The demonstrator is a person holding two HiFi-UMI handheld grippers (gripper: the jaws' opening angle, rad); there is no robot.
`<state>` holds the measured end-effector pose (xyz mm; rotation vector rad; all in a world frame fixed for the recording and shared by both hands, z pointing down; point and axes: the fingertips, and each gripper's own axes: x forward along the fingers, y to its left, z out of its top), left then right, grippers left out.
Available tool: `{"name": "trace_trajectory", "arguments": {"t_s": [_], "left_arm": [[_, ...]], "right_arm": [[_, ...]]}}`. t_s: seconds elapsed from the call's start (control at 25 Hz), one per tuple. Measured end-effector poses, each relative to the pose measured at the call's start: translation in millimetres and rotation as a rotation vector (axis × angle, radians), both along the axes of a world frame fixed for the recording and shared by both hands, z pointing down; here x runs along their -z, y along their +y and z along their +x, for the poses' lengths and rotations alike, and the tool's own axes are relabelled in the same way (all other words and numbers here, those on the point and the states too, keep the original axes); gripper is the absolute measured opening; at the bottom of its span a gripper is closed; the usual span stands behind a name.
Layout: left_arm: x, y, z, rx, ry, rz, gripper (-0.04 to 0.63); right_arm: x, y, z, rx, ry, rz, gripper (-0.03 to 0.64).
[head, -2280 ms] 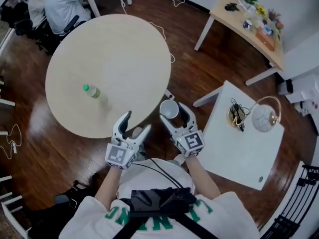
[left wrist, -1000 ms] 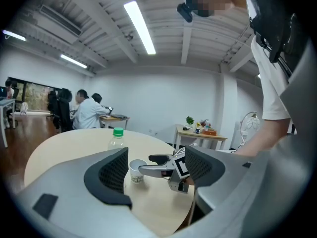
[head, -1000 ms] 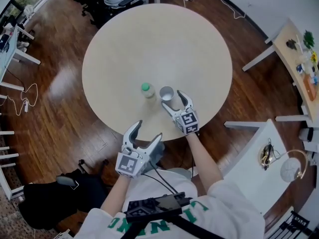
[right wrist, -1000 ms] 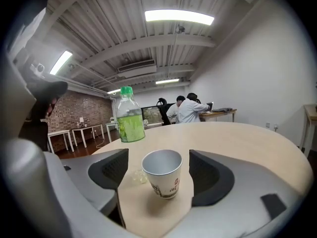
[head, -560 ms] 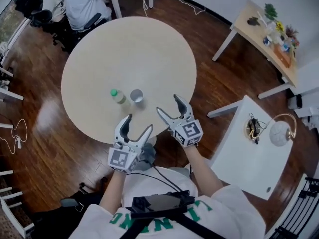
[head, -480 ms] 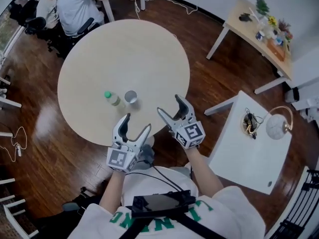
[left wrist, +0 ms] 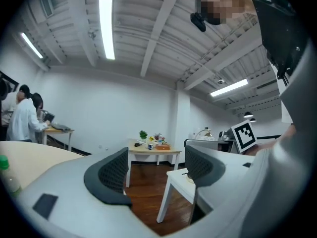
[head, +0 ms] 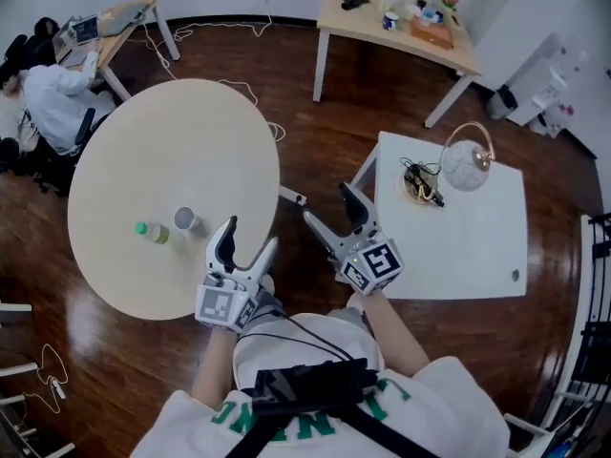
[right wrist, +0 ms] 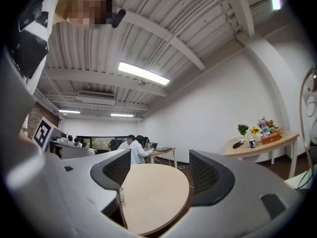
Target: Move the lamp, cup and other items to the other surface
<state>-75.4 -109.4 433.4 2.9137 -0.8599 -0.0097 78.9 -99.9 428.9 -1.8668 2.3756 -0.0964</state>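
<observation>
Cup (head: 184, 219), bottle (head: 151, 232) together: head view only

An open-plan office or lab workroom is shown. A dark polished wood floor (head: 315, 151) is seen, on which a large round table (head: 172, 160), a white square table (head: 458, 246) and a wooden desk (head: 396, 31) bearing plants and small items are set. At a further desk (head: 124, 17) in the corner, a seated person (head: 52, 98) is seen near a laptop (head: 84, 31). Loose cables (head: 50, 375) are left on the floor, and long strip lights (left wrist: 106, 28) are fixed to a ribbed, beamed ceiling (left wrist: 163, 24).
</observation>
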Motion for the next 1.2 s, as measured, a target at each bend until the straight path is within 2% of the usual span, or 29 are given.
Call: {"name": "trace_trajectory", "arguments": {"t_s": [0.28, 0.44, 0.6, 0.92, 1.04, 1.2], "left_arm": [[4.3, 23.9, 83.0, -0.178, 0.021, 0.010, 0.353], [6.8, 39.2, 127.7, -0.277, 0.028, 0.011, 0.353], [3.3, 58.5, 165.3, -0.375, 0.039, -0.001, 0.347], [-5.3, 97.3, 230.1, -0.570, 0.014, 0.002, 0.339], [-1.5, 107.2, 244.1, -0.613, 0.033, -0.009, 0.339], [-4.7, 114.2, 253.8, -0.639, 0.019, -0.016, 0.339]], "right_arm": [[26.4, 73.0, 78.7, -0.213, 0.025, 0.042, 0.373], [19.5, 111.5, 112.7, -0.333, 0.045, 0.019, 0.373], [2.7, 150.0, 141.9, -0.448, 0.015, 0.001, 0.373], [-13.7, 196.3, 173.8, -0.557, -0.028, -0.047, 0.373], [-19.1, 206.2, 188.9, -0.603, -0.041, -0.054, 0.373], [-32.9, 213.0, 206.8, -0.643, -0.056, -0.057, 0.373]]}}
